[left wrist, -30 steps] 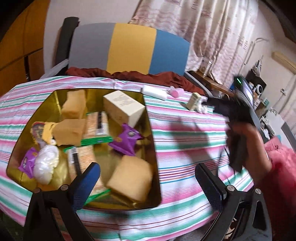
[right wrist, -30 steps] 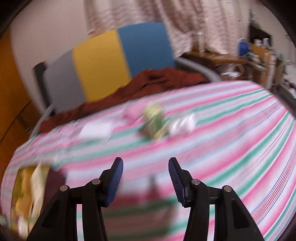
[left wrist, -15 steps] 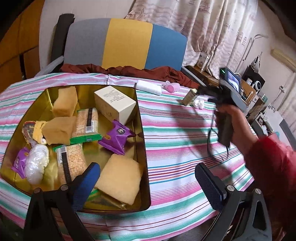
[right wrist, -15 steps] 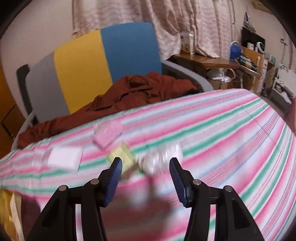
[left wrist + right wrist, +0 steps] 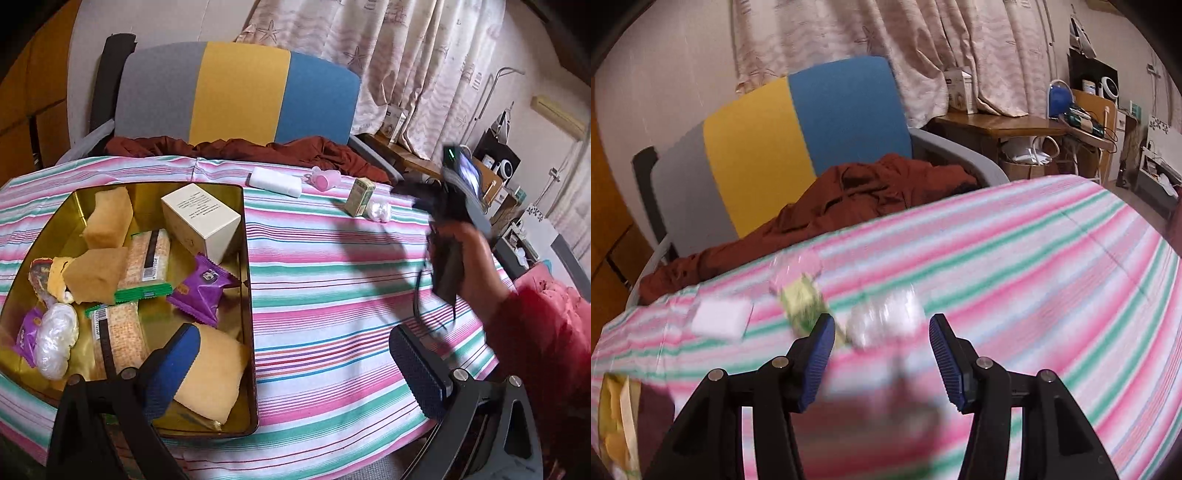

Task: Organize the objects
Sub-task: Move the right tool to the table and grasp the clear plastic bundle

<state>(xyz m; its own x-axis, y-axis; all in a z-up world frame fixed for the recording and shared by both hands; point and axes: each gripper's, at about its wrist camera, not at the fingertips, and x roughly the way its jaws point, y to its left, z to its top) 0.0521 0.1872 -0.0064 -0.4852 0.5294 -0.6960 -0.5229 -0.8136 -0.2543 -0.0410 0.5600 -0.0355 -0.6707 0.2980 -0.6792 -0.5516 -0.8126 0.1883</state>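
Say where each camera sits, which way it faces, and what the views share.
Left wrist: on the left gripper, angled down over the gold tin; shows open jaws, the person's right hand.
Right wrist: on the right gripper, facing the small green box and clear wrapped item; jaws open.
Shared: striped tablecloth, chair, those items.

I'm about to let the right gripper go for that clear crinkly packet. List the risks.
1. The small green box stands touching the clear packet; the right gripper, jaws open, could topple it.
2. The right wrist view is blurred, so aim may be off.
3. The gold tin is already crowded.
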